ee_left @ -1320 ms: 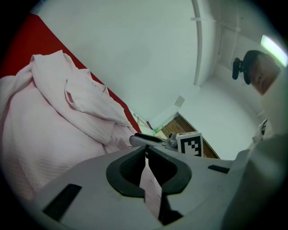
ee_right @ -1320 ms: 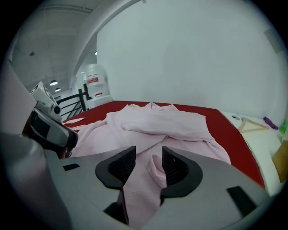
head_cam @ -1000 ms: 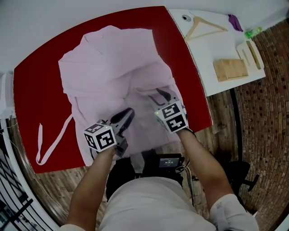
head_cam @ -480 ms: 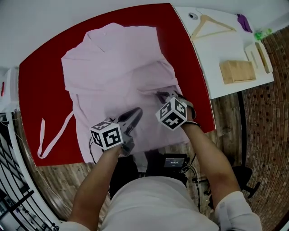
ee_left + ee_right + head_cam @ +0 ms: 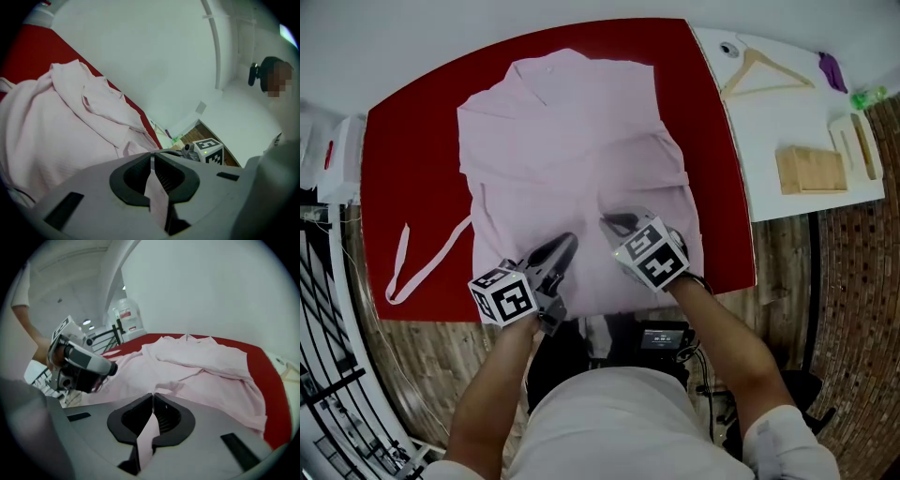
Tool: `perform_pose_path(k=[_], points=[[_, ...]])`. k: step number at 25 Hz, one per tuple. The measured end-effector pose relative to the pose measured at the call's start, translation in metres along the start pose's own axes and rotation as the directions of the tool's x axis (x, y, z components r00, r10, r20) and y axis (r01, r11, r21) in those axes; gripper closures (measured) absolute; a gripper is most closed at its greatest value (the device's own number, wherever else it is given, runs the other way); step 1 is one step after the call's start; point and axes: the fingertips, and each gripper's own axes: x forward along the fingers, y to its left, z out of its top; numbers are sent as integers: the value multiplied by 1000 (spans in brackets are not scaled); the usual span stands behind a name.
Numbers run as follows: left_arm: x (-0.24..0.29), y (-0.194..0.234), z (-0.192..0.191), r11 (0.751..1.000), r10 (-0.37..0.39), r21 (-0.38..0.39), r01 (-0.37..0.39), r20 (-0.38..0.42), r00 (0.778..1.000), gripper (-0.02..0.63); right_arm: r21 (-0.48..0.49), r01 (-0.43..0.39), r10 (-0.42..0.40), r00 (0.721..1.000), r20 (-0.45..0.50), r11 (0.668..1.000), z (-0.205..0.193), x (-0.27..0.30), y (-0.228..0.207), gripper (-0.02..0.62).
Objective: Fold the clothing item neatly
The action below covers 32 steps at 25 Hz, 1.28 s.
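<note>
A pale pink garment (image 5: 572, 141) lies spread on the red table (image 5: 412, 187), collar at the far side. My left gripper (image 5: 563, 244) is at the garment's near hem, shut with a strip of pink cloth (image 5: 154, 187) pinched between its pads. Just to its right, my right gripper (image 5: 611, 223) has just been closing, and a fold of the pink cloth (image 5: 147, 430) now runs through its shut jaws. In the right gripper view the rest of the garment (image 5: 201, 366) stretches away toward the far table edge.
A pink belt (image 5: 422, 267) trails off the garment's left side across the red top. To the right stands a white table (image 5: 769, 122) with a wooden hanger (image 5: 759, 70) and a wooden block (image 5: 811, 169). A black railing (image 5: 328, 375) runs along the left.
My right gripper has moved toward the near hem and closed on the pink cloth; it stood open a second ago. The left gripper keeps its grip and has shifted slightly.
</note>
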Motion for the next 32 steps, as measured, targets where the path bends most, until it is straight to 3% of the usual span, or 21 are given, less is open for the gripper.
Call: perform_pose_path(k=[5,7,10,14,16,17,22,26,32], points=[[-42,17,14,998,55,5,-55,69,996,586,223,-81,58,993,107,971,31,29,15,571],[-56,26,17,998,63,-2,-63,86,994,586,301,-77,41,991,125,951,37,42,17,571],[-74,36,22,998,54,-18,-53,104,993,586,334,-37,-7,992,129,942,43,60,16,571],[-98,49,29,999,22,-31,-19,111,994,586,318,58,-104,986,127,946,51,73,11,564],[-112,58,33,999,7,-43,-2,118,993,586,294,120,-162,979,125,948,54,73,10,471],[-119,63,34,999,2,-48,4,122,993,586,276,148,-189,974,126,950,56,72,12,457],[-161,89,43,998,-7,-62,16,142,990,586,187,257,-285,948,141,948,79,70,31,443],[-190,107,49,996,-8,-81,23,181,983,586,145,249,-270,950,153,958,100,85,62,443],[-234,138,54,994,37,-112,-9,246,969,586,90,151,-163,975,148,984,132,133,121,445]])
